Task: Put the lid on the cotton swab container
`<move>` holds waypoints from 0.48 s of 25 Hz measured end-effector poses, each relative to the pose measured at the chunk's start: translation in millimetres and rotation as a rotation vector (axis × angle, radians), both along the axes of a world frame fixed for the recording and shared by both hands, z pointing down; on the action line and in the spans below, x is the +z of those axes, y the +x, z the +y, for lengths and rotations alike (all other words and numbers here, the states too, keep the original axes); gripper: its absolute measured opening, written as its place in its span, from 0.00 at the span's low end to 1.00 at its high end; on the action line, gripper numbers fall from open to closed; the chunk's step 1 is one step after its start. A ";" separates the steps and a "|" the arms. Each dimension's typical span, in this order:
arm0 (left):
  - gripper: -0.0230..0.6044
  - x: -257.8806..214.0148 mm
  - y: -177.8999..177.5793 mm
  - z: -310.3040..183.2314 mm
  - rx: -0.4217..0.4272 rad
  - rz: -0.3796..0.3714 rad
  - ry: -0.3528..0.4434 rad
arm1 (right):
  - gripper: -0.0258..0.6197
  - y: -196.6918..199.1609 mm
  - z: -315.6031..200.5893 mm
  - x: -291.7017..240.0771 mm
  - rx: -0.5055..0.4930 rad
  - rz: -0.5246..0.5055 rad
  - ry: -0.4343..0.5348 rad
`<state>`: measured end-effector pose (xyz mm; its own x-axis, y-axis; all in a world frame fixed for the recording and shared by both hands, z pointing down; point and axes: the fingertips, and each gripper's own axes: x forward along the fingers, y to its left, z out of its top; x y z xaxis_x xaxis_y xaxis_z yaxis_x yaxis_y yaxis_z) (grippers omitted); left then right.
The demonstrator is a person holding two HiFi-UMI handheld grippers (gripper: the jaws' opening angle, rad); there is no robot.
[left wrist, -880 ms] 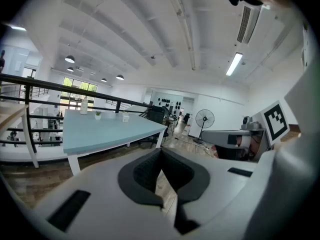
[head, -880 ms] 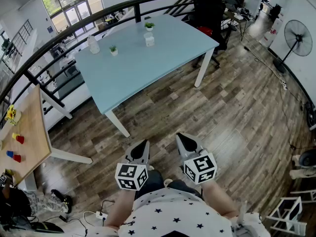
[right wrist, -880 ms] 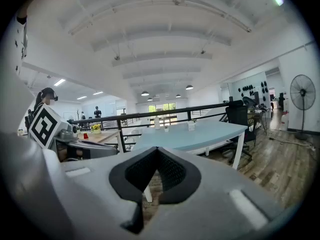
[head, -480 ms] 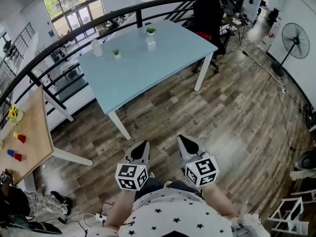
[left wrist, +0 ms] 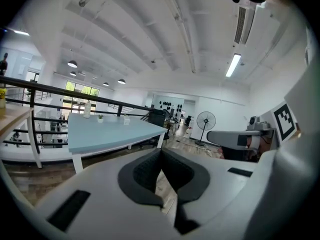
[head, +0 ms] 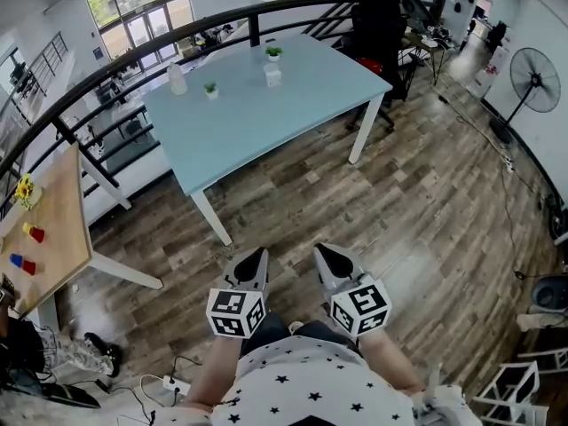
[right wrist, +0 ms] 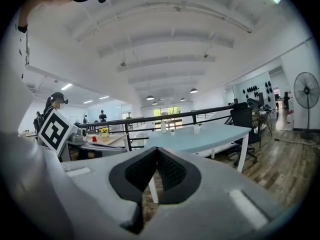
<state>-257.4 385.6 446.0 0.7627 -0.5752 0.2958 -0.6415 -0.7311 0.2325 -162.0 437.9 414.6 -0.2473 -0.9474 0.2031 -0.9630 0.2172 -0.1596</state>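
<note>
A small clear container (head: 272, 74) stands far off on the light blue table (head: 266, 122), beside a little potted plant (head: 273, 52); I cannot tell whether it has a lid. The right gripper view shows the container (right wrist: 196, 129) as a tiny shape on the table (right wrist: 200, 138). The left gripper (head: 259, 256) and right gripper (head: 321, 250) hang side by side over the wooden floor, close to my body and well short of the table. In the gripper views, the left gripper (left wrist: 160, 151) and right gripper (right wrist: 157, 149) each have their pads meeting with nothing between them.
A white bottle (head: 177, 78) and a second small plant (head: 210, 88) also stand on the blue table. A black railing (head: 133, 69) runs behind it. A wooden table (head: 49, 229) with small red and blue pieces is at the left; a black chair (head: 377, 25) and a fan (head: 535, 69) are at the right.
Both grippers stay shut and in the same place before my body. Only the head view has drifted slightly.
</note>
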 end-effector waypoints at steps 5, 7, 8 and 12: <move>0.04 3.1 5.7 15.3 0.005 0.001 -0.012 | 0.05 5.0 10.3 4.2 -0.001 -0.011 -0.002; 0.04 2.7 6.8 15.9 0.006 -0.001 -0.012 | 0.05 5.6 9.9 4.3 -0.008 -0.016 -0.003; 0.04 2.6 7.5 15.3 0.007 -0.002 -0.013 | 0.05 6.0 8.9 4.3 -0.012 -0.018 -0.004; 0.04 3.8 12.9 12.1 0.016 -0.002 -0.015 | 0.06 8.7 4.3 9.6 -0.026 -0.019 -0.017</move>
<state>-244.6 397.7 449.7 0.7709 -0.5585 0.3061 -0.6304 -0.7376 0.2420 -153.4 442.2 424.2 -0.2758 -0.9370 0.2144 -0.9538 0.2392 -0.1816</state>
